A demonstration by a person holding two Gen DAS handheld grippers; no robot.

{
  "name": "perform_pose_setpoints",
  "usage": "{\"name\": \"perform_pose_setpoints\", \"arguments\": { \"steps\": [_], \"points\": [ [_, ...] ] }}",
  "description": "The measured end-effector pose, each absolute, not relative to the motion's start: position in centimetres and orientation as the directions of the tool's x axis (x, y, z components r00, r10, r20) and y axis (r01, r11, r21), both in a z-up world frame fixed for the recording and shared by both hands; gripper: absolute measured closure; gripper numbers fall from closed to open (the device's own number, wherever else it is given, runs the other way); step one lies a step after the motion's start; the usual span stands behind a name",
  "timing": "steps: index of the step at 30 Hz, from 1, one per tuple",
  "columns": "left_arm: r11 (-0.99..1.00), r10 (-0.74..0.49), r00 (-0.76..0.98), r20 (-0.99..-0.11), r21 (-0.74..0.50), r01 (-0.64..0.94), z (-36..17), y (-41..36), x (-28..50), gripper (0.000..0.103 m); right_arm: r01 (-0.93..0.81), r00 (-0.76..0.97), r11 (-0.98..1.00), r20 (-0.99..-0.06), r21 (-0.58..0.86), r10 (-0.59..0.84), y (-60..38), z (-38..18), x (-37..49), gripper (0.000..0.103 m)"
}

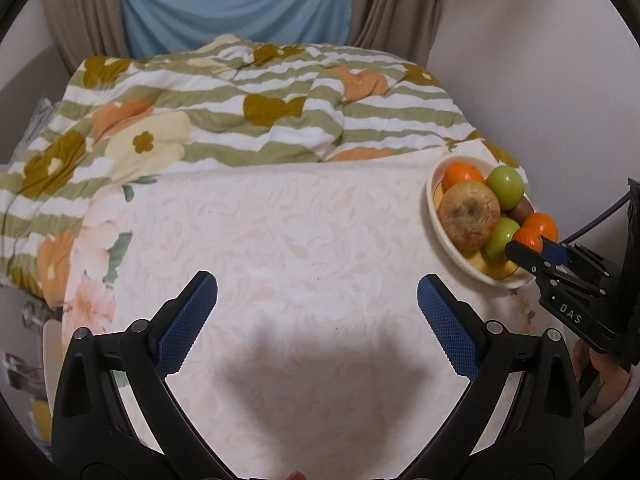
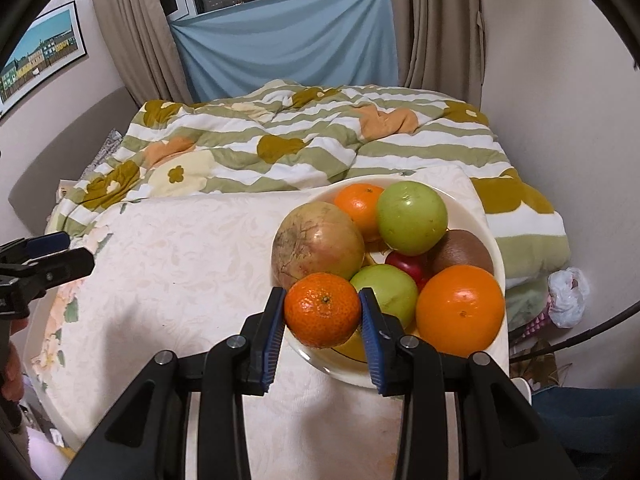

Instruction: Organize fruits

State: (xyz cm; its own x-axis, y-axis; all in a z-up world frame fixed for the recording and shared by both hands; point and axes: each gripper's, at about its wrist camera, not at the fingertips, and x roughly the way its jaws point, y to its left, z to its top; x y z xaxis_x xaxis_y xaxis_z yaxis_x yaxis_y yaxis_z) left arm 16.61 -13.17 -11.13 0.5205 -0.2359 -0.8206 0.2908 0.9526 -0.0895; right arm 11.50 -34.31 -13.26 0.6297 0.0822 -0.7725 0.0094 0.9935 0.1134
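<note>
- The cream patterned table (image 1: 280, 232) lies bare across its middle and left, giving open passage in front of the left gripper (image 1: 316, 312), whose jaws stand wide apart.
- A crowded fruit bowl (image 2: 490, 236) blocks the table's right edge.
- A rumpled striped quilt (image 1: 224, 120) borders the far side.
- The right gripper (image 2: 322, 312) occupies the bowl's near rim, clamped on a tangerine (image 2: 322, 310).

Your left wrist camera looks forward and steeply down along its wide-spread jaws onto the pale desk (image 1: 304, 232), from a middling distance; the fruit bowl (image 1: 436, 216) sits at its three o'clock. Your right wrist camera faces the same way but sits much nearer that bowl (image 2: 486, 224), which fills its centre. Both views share the desk, the bowl, the striped blanket (image 1: 208, 120) at twelve o'clock and the blue cloth (image 2: 288, 44) beyond; each catches the other gripper at its edge.
</note>
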Motion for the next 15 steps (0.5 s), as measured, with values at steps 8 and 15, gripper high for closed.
{"name": "perform_pose_setpoints", "arguments": {
  "steps": [8,15],
  "points": [
    [0.953,-0.247,0.511,-0.824,-0.111,0.281,-11.8,-12.3,16.6,0.000,0.016,0.667,0.998,-0.745,0.057,0.032,-33.6,-13.3,11.2,0.030],
    [0.954,-0.248,0.526,-0.813,-0.112,0.277,-10.7,-11.6,16.1,0.000,0.025,0.684,0.999,-0.729,0.036,0.009,-33.3,-12.1,10.3,0.003]
  ]
}}
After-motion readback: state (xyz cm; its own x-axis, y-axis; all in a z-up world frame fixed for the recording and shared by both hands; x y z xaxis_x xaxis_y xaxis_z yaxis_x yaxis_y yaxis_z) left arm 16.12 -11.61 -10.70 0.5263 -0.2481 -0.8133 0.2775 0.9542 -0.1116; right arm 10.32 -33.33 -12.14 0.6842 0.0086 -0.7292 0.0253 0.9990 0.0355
